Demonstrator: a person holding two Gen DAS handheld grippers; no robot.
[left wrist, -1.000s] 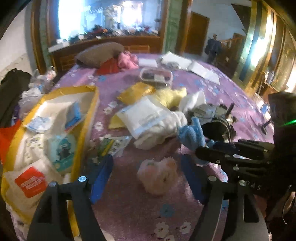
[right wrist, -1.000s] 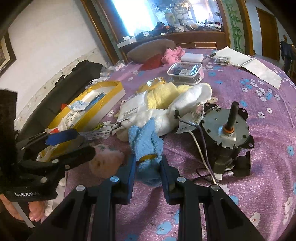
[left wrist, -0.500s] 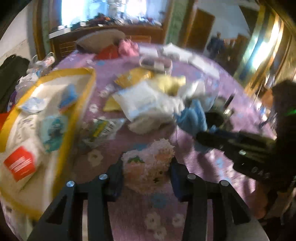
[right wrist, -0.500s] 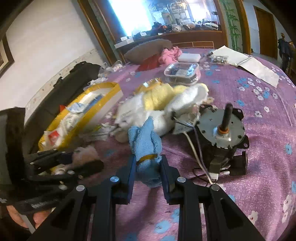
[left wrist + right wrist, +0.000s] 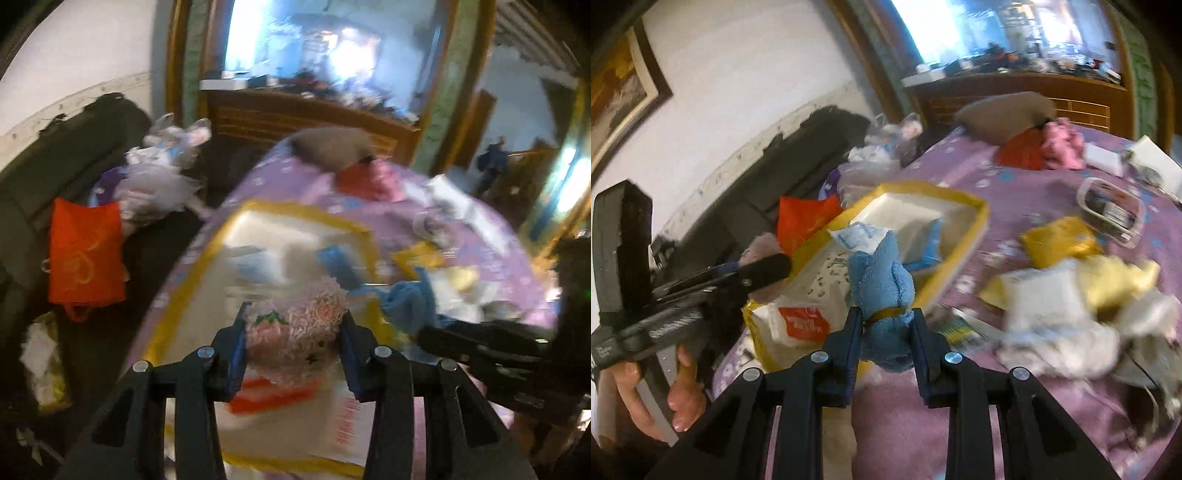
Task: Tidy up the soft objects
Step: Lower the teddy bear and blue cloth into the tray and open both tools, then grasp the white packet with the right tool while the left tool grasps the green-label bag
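pink fluffy toy point(image 5: 295, 332) up in the air over the yellow-rimmed box point(image 5: 280, 218), pinched between the fingers of the left gripper point(image 5: 293, 345), jaws closed partway around it. blue cloth point(image 5: 884, 295), tied with a yellow band, squeezed tight in the right gripper point(image 5: 886, 332), hanging just above the near edge of that same box point(image 5: 975, 225). box sits on the purple flowered tablecloth point(image 5: 1015, 184), packets inside, a heap of white and yellow cloths point(image 5: 1067, 302) beside it. left view is blurred.

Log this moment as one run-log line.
left hand-held gripper: shut on pink plush toy | right hand-held gripper: shut on blue cloth | both above yellow-rimmed box
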